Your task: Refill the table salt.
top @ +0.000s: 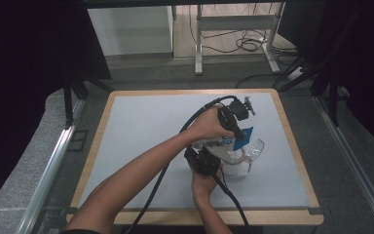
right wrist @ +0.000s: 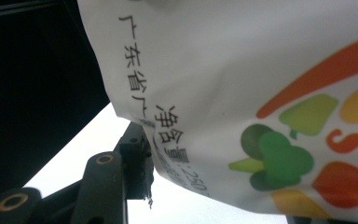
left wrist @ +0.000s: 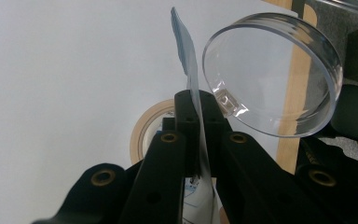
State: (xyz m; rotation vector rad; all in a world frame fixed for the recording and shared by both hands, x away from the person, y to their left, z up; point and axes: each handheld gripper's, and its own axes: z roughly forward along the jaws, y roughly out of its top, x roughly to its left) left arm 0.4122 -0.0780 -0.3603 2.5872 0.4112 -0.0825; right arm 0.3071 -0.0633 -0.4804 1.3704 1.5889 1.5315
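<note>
A white food bag (right wrist: 242, 70) printed with vegetables and black characters hangs over the table. Its blue top edge (top: 244, 136) stands between the jaws of my left gripper (left wrist: 198, 100), which is shut on that thin edge (left wrist: 189, 60). In the high view the left gripper (top: 236, 133) reaches in from the left at the right of centre. My right gripper (top: 217, 155) comes up from below; one black finger (right wrist: 134, 156) presses the bag's side and the other is hidden behind the bag. A clear round dish (left wrist: 272, 74) sits tilted just beyond the bag.
A beige tape roll (left wrist: 141, 135) lies on the white mat (top: 141, 136) under the bag, next to the clear dish (top: 254, 147). The mat has a wooden border (top: 195, 217). Behind the table stand a metal desk frame (top: 233, 29) and floor cables (top: 248, 44).
</note>
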